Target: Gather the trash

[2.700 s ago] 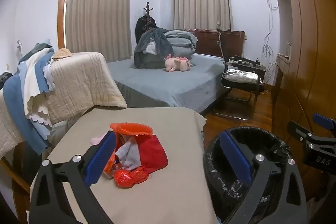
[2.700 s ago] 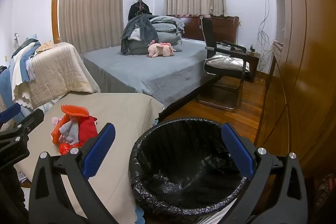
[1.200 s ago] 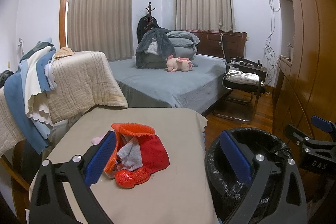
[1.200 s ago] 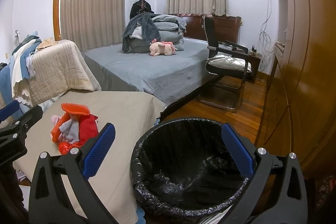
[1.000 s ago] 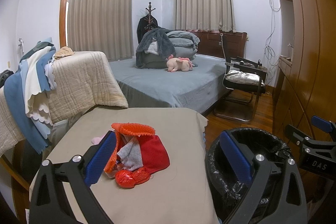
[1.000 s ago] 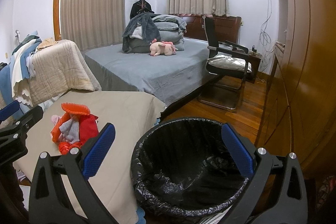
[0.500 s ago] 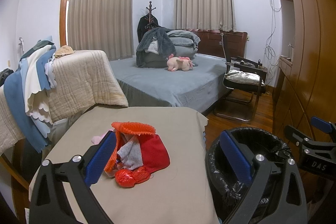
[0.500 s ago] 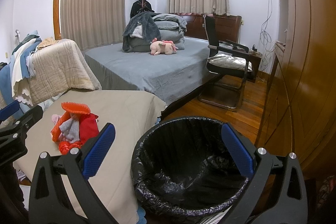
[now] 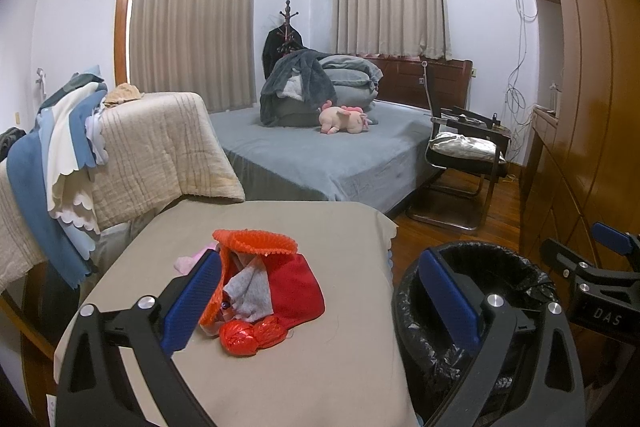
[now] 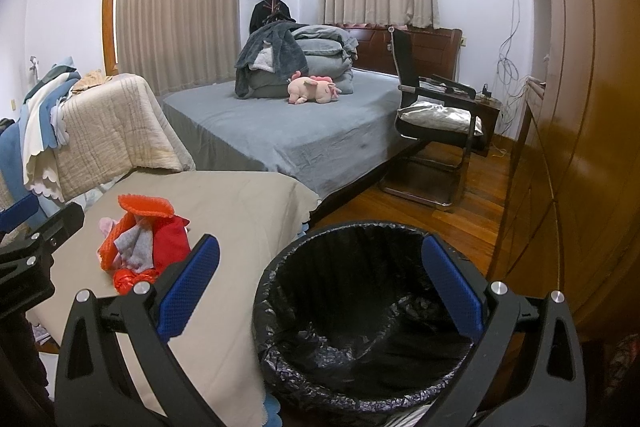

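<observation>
A pile of trash (image 9: 264,287) lies on a beige-covered table (image 9: 320,227): orange foam net, red and grey scraps, a crumpled red wrapper (image 9: 244,337). It also shows in the right wrist view (image 10: 140,247). A black-lined trash bin (image 10: 360,315) stands right of the table, also in the left wrist view (image 9: 516,275). My left gripper (image 9: 320,299) is open and empty, just in front of the pile. My right gripper (image 10: 320,291) is open and empty above the bin's near rim.
A grey bed (image 9: 320,147) with folded bedding and a pink plush toy (image 9: 346,121) lies behind the table. A black chair (image 9: 464,155) stands by the bed. Wooden wardrobes (image 9: 580,107) line the right. Draped blankets (image 9: 120,147) hang at left.
Both grippers have drifted very slightly; the view has barely shifted. The trash and the bin have not moved. Both grippers stay open.
</observation>
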Tool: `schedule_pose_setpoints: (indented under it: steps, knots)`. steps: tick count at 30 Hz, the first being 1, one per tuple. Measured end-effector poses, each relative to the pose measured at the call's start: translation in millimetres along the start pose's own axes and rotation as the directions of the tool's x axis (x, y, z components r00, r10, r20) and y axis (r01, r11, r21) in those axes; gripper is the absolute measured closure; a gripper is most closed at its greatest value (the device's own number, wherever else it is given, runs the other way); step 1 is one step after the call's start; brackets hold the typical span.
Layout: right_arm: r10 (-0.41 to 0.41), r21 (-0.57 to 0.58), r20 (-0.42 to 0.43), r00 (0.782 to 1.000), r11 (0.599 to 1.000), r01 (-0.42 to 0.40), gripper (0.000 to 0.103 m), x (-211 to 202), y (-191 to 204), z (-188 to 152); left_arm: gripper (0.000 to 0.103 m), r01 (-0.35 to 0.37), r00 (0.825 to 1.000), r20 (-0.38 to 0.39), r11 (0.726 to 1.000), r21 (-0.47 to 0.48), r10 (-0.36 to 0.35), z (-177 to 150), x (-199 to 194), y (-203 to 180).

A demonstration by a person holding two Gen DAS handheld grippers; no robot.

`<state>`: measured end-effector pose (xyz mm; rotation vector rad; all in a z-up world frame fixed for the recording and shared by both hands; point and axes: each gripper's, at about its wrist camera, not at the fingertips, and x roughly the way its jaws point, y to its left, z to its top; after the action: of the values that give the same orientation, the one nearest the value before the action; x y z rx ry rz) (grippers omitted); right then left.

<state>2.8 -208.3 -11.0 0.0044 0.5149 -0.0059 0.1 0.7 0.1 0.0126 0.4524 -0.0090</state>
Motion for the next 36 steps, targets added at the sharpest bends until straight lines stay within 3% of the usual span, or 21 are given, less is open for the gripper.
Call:
schedule_pose_setpoints:
  steps: [12,16,17,18,19,20,29,36]
  knots:
    - [0.022,-0.008,-0.009,1.0,1.0,-0.022,0.005,19,22,-2,0.006,-0.009,1.0,-0.006,1.0,-0.011,0.009,-10,-4,10]
    - [0.035,-0.017,-0.009,0.999,0.999,-0.035,0.005,30,28,2,0.006,-0.034,0.999,-0.005,0.999,-0.014,0.034,-12,13,23]
    - [0.052,-0.01,-0.088,0.995,0.999,-0.053,0.005,37,31,3,0.006,-0.045,0.999,-0.004,0.999,-0.016,0.045,-12,14,26]
    - [0.055,-0.011,-0.089,0.994,0.998,-0.057,0.005,37,34,4,0.006,-0.06,0.998,-0.004,0.998,-0.019,0.06,-13,16,31]
    - [0.052,-0.025,-0.014,0.999,0.998,-0.052,0.005,42,38,5,0.006,-0.076,0.997,-0.004,0.997,-0.025,0.075,-13,18,35]
    - [0.056,-0.029,-0.013,0.998,0.998,-0.057,0.005,47,42,6,0.006,-0.093,0.996,-0.007,0.995,-0.034,0.092,-13,21,42]
    - [0.126,-0.077,-0.044,0.991,0.989,-0.129,0.005,103,87,14,0.006,-0.21,0.977,-0.05,0.975,-0.074,0.207,-21,58,108]
    - [0.216,-0.121,-0.09,0.972,0.967,-0.226,0.005,148,138,19,0.006,-0.236,0.971,-0.065,0.965,-0.116,0.23,-23,91,151]
